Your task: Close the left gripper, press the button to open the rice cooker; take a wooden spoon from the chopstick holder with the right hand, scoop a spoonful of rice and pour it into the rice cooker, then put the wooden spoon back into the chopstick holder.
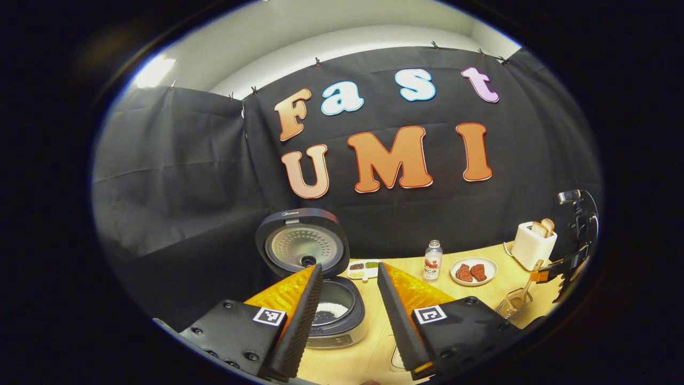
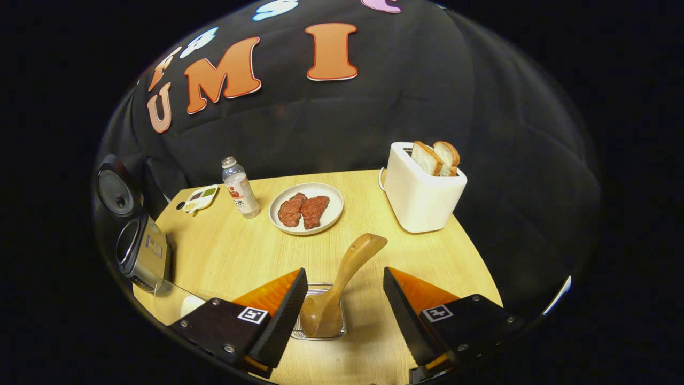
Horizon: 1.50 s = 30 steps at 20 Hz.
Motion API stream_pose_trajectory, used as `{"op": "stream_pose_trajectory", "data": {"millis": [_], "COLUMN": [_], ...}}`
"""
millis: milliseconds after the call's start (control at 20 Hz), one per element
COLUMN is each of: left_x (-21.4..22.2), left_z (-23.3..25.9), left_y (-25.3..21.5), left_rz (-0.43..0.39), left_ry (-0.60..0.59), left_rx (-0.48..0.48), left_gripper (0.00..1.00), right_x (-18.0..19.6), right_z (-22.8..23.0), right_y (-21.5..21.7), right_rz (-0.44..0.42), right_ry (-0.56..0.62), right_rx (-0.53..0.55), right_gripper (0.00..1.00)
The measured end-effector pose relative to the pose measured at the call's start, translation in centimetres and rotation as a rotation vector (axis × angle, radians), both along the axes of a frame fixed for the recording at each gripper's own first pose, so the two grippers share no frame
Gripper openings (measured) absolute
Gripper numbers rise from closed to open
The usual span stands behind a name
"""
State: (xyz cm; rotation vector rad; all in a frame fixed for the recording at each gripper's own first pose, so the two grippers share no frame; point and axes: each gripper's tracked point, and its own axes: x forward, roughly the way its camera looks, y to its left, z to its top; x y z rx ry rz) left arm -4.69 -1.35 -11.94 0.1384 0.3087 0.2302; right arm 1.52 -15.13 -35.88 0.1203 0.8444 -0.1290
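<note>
The rice cooker (image 1: 342, 331) stands with its lid (image 1: 302, 246) raised, and white rice lies in the pot (image 1: 331, 310). My left gripper (image 1: 350, 267) hangs open just in front of and above it, holding nothing. The wooden spoon (image 2: 342, 283) rests bowl-down in the wire chopstick holder (image 2: 320, 336), its handle leaning up to the right. My right gripper (image 2: 344, 271) is open around the handle, both fingers apart from it. In the left gripper view the right gripper (image 1: 553, 280) hovers over the chopstick holder (image 1: 513, 305) at the far right. In the right gripper view the rice cooker (image 2: 141, 254) sits at the left edge.
On the wooden table (image 2: 240, 251) stand a white toaster (image 2: 422, 195) with bread, a plate of meat (image 2: 305, 209), a small bottle (image 2: 239, 188) and a little sauce dish (image 2: 200, 198). A clear cup (image 2: 176, 302) stands by the cooker near the table's front edge.
</note>
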Motion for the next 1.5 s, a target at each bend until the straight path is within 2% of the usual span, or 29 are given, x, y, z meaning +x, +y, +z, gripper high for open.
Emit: {"op": "stream_pose_trajectory", "data": {"millis": [50, 150, 200, 300, 350, 400, 450, 650, 750, 950, 1050, 1200, 1250, 1300, 1350, 1400, 1500], "left_x": [-0.3, -0.8, -1.2, -1.6, -1.9, -1.8, -1.9, -2.1, -2.1, -1.6, -1.4, -1.0, -1.0, -0.9, -1.0, -1.0, -1.1], "left_z": [-0.2, -0.8, -1.1, -1.2, -1.4, -1.5, -1.4, -1.5, -1.4, -1.7, -1.5, -1.1, -0.9, -0.7, -0.4, -0.2, 0.3], "left_y": [-0.1, 0.1, 0.0, 0.1, 0.1, 0.1, 0.0, -0.7, -0.8, -0.8, -0.6, -0.2, 0.1, 0.4, 0.7, 1.2, 1.8], "left_rz": [0.011, 0.037, 0.046, 0.062, 0.068, 0.071, 0.073, 0.060, 0.052, 0.034, 0.023, 0.020, 0.023, 0.023, 0.026, 0.034, 0.034], "left_ry": [0.010, 0.040, 0.051, 0.065, 0.070, 0.072, 0.074, 0.072, 0.067, 0.058, 0.049, 0.029, 0.021, 0.015, 0.007, 0.001, -0.023], "left_rx": [0.007, 0.007, 0.001, -0.001, 0.000, 0.001, 0.002, 0.015, 0.018, 0.005, -0.007, -0.031, -0.033, -0.032, -0.027, -0.021, -0.023], "left_gripper": [0.73, 0.66, 0.73, 0.73, 0.63, 0.63, 0.74, 0.74, 0.74, 0.74, 0.74, 0.74, 0.63, 0.63, 0.65, 0.86, 0.92], "right_x": [0.3, 1.1, 1.4, 2.0, 2.2, 2.6, 2.6, 2.4, 1.7, 0.1, -0.5, -1.0, -0.9, -0.9, -0.7, -0.6, -0.5], "right_z": [-1.0, -2.6, -3.3, -3.9, -4.3, -4.5, -4.5, -3.9, -3.3, -1.8, -1.5, -1.1, -0.7, -0.1, 0.8, 1.7, 3.6], "right_y": [0.0, -0.1, -0.2, 0.1, 0.1, 0.1, 0.4, 1.2, 1.5, 2.2, 2.4, 2.2, 2.0, 2.0, 2.0, 2.1, 2.5], "right_rz": [0.000, -0.002, -0.006, -0.018, -0.022, -0.025, -0.021, -0.066, -0.087, -0.045, -0.040, -0.071, -0.089, -0.104, -0.117, -0.118, -0.116], "right_ry": [0.017, 0.037, 0.044, 0.042, 0.047, 0.046, 0.047, 0.037, 0.025, -0.047, -0.067, -0.070, -0.076, -0.086, -0.104, -0.121, -0.151], "right_rx": [0.015, 0.035, 0.047, 0.078, 0.086, 0.091, 0.106, 0.186, 0.216, 0.201, 0.194, 0.183, 0.183, 0.183, 0.182, 0.178, 0.168], "right_gripper": [0.86, 0.79, 0.77, 0.68, 0.59, 0.53, 0.44, 0.23, 0.19, 0.17, 0.13, 0.10, 0.07, 0.07, 0.07, 0.07, 0.07]}}
